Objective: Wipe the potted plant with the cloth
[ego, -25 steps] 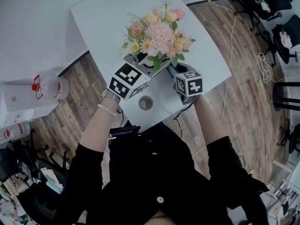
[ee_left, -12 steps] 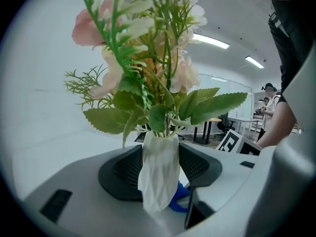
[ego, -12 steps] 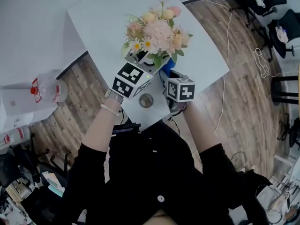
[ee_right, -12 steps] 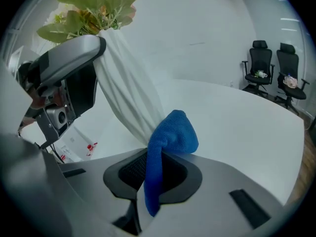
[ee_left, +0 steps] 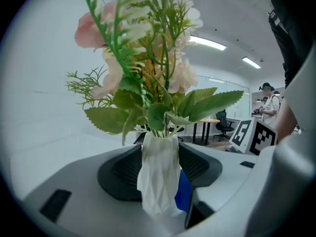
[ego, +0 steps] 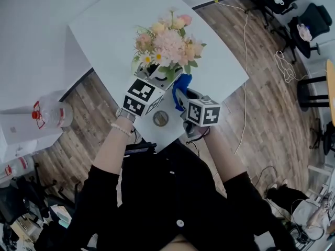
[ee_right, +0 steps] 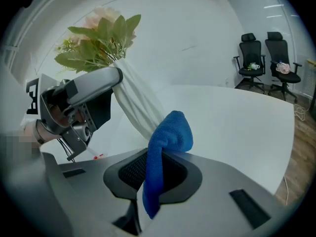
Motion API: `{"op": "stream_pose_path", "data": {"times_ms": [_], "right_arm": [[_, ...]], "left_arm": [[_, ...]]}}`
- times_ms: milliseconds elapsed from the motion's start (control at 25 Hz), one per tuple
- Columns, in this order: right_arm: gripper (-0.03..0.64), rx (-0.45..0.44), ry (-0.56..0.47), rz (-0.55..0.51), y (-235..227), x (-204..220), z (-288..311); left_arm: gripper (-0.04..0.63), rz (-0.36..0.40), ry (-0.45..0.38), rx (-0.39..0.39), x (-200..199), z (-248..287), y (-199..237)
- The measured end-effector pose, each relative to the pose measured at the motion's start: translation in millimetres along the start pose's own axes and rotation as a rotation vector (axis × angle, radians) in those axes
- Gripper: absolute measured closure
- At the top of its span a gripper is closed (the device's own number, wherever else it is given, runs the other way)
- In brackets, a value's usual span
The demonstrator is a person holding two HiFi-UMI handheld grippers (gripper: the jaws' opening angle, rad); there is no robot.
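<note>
Our left gripper point(ee_left: 160, 171) clamps the white pot point(ee_right: 136, 100), which stands upright at the near edge of the table point(ego: 115, 30). Our right gripper point(ee_right: 155, 174), the nearer one, pinches the blue cloth point(ee_right: 170, 132) just right of the pot, perhaps touching it. The flowers point(ego: 167, 41) rise above.

A white table with rounded corners point(ego: 104, 30) is set on a brown wood-plank floor point(ego: 261, 103). Black wheeled office chairs point(ego: 314, 17) are seen beyond the table's far right corner. A thin white cable point(ego: 245, 51) is trailed over the floor beside the table. Long ceiling strip lights point(ee_left: 210, 43) are lit above the table.
</note>
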State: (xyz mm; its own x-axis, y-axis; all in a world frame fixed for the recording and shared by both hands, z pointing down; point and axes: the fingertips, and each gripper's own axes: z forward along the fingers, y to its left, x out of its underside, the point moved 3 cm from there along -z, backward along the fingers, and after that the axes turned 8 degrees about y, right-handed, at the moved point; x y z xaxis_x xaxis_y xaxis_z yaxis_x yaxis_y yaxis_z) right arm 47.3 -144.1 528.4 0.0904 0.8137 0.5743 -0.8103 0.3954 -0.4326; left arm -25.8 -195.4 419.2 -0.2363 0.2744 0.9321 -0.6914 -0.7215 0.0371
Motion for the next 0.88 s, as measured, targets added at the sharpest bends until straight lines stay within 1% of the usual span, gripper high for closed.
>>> {"op": "stream_pose_path", "data": {"times_ms": [160,320,520,680,880], "right_arm": [[0.535,0.050,-0.060,0.004,-3,-4,-24],[0.535,0.089,-0.101,0.002,-4,-7,-46],[0.535,0.127,-0.102,-0.015,-4,-2,-59],[0.535,0.148,-0.108,-0.038,0,-2,-62],[0.535,0.167,-0.130,-0.093,7,-9,-64]], "left_arm": [[0.356,0.014,-0.014,0.008,1,-1,0],[0.356,-0.004,-0.031,0.012,3,-2,0],[0.354,-0.016,-0.045,0.024,5,-5,-1],[0.334,-0.062,-0.054,0.047,9,-11,-2],[0.331,-0.050,-0.029,0.049,20,-20,-4]]}}
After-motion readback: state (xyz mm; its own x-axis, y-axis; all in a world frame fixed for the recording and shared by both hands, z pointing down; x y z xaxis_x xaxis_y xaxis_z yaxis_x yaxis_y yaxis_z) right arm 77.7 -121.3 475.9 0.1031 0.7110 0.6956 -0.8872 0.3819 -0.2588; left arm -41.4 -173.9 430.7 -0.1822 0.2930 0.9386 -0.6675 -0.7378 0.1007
